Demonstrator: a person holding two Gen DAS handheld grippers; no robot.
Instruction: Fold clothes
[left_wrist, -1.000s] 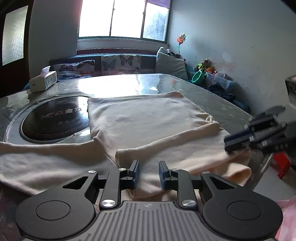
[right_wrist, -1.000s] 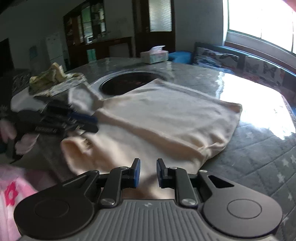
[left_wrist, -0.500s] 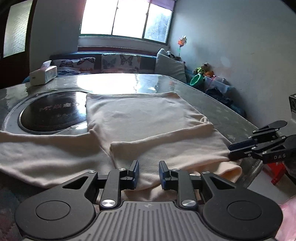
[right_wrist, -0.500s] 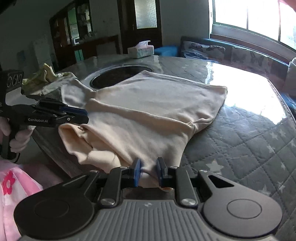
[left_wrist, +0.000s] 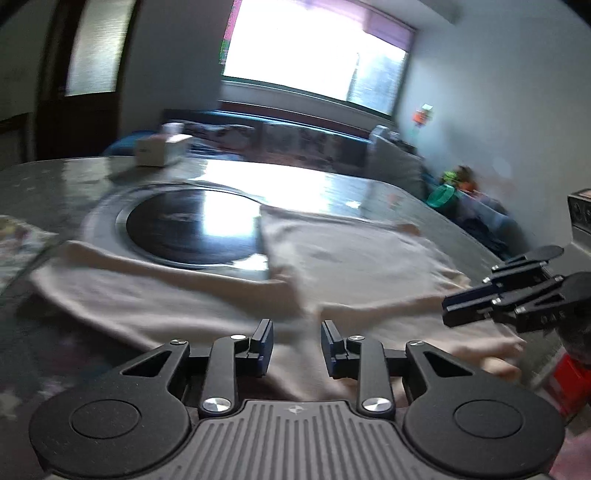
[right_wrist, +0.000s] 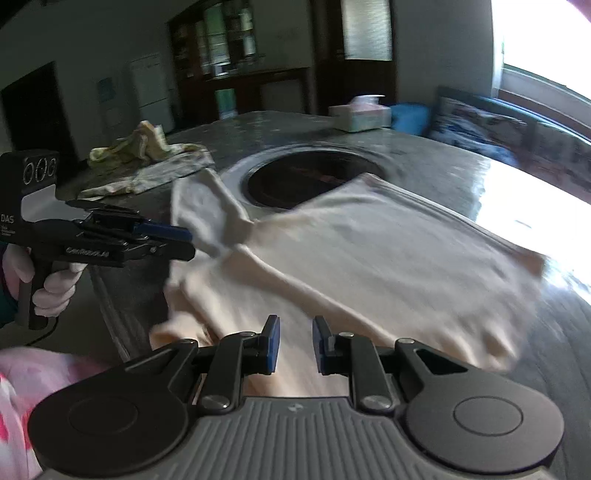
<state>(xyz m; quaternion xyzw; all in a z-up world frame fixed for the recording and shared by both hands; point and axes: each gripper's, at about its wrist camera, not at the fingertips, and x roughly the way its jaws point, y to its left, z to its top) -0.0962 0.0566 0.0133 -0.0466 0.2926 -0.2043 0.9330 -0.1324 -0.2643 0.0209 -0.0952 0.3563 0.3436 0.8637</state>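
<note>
Cream cotton long-sleeved garment (left_wrist: 354, 266) spread flat on grey glass-topped round table (left_wrist: 55, 184), directly ahead of and beneath both grippers, near edge overhanging the table rim. Left gripper (left_wrist: 297, 341) above the near hem, jaws apart, gripping nothing. Right gripper (right_wrist: 294, 341) likewise parted, empty, above folded sleeve. Black round inset hotplate (left_wrist: 192, 229) beyond left gripper, partly covered by fabric. Both views motion-blurred.
</note>
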